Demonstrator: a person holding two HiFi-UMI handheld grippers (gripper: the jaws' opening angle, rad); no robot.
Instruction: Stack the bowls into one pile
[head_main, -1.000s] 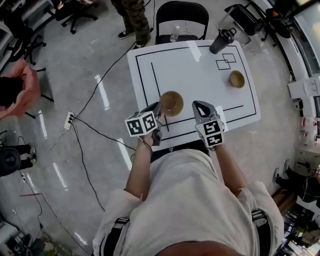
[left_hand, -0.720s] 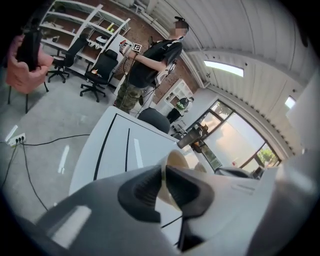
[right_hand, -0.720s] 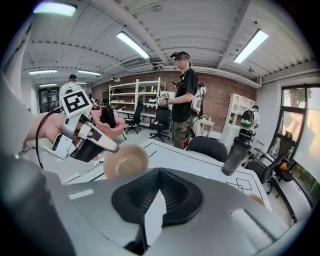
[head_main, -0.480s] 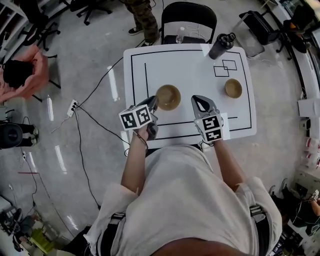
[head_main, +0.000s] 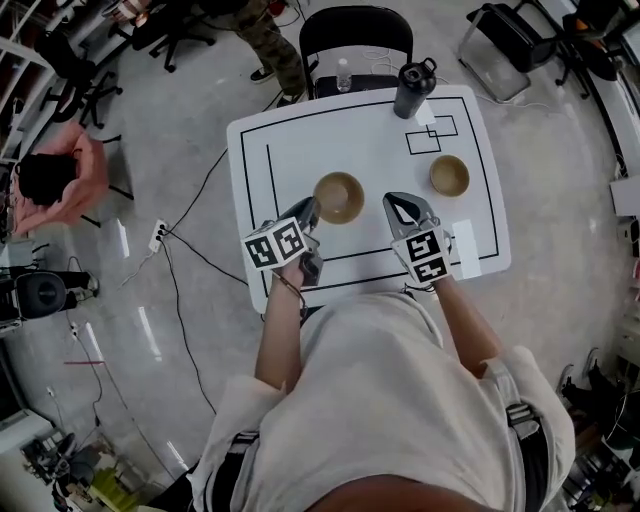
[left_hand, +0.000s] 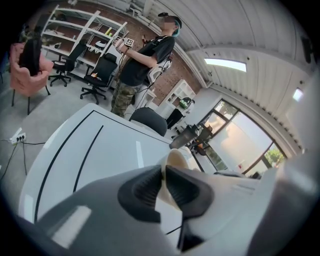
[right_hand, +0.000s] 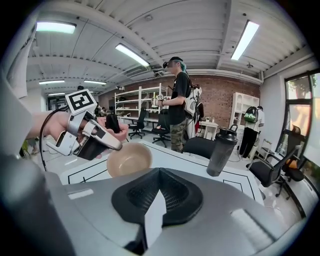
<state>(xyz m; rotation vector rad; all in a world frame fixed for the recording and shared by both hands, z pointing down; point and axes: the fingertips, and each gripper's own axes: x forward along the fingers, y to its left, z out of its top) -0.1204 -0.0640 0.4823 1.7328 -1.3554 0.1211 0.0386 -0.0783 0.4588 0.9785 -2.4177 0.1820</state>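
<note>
Now the left gripper (head_main: 312, 208) fingers clamp the round tan bowl (head_main: 340, 197) rim; the second tan bowl (head_main: 449, 175) sits far right. The right gripper (head_main: 403, 209) fingers meet, empty.

Both grippers held out front, side by side.
Left gripper (head_main: 311, 209): jaws clamped on the rim of a bowl (head_main: 340, 197), marker cube facing up. Right gripper (head_main: 399, 204): jaws together, nothing between them, level with the left and apart from the bowl. Left forearm (head_main: 280, 330) and right forearm (head_main: 466, 322) reach forward, roughly parallel.
</note>
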